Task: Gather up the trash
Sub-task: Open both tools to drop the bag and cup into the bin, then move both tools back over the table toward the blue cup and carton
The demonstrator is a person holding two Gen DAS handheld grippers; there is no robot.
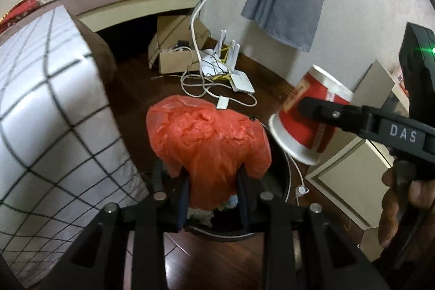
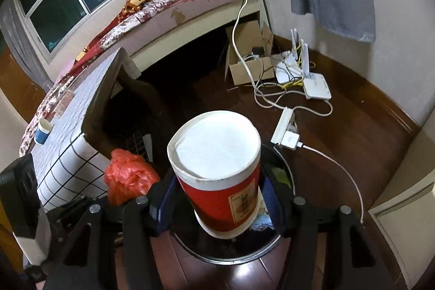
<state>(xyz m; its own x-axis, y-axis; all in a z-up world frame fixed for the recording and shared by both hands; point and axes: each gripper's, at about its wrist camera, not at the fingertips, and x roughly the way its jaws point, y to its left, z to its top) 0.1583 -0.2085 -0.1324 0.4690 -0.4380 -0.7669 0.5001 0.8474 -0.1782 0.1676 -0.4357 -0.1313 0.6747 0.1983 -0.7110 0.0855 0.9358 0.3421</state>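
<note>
My left gripper (image 1: 214, 181) is shut on a crumpled red plastic bag (image 1: 206, 137) and holds it over a black round trash bin (image 1: 280, 181) on the floor. My right gripper (image 2: 217, 195) is shut on a red and white paper cup (image 2: 217, 167), held upside down with its white base facing the camera, above the same bin (image 2: 231, 254). The cup (image 1: 307, 116) and the right gripper's finger (image 1: 326, 113) also show at the right of the left wrist view. The red bag (image 2: 127, 175) shows at the left of the right wrist view. Some scraps lie inside the bin.
A table with a white grid-pattern cloth (image 1: 40, 113) stands close on the left, with a blue and white cup (image 2: 42, 131) on it. A bed (image 2: 163, 4) is behind. A cardboard box (image 1: 176, 56), routers (image 2: 312, 80), cables and a power strip (image 2: 285, 127) lie on the dark wood floor.
</note>
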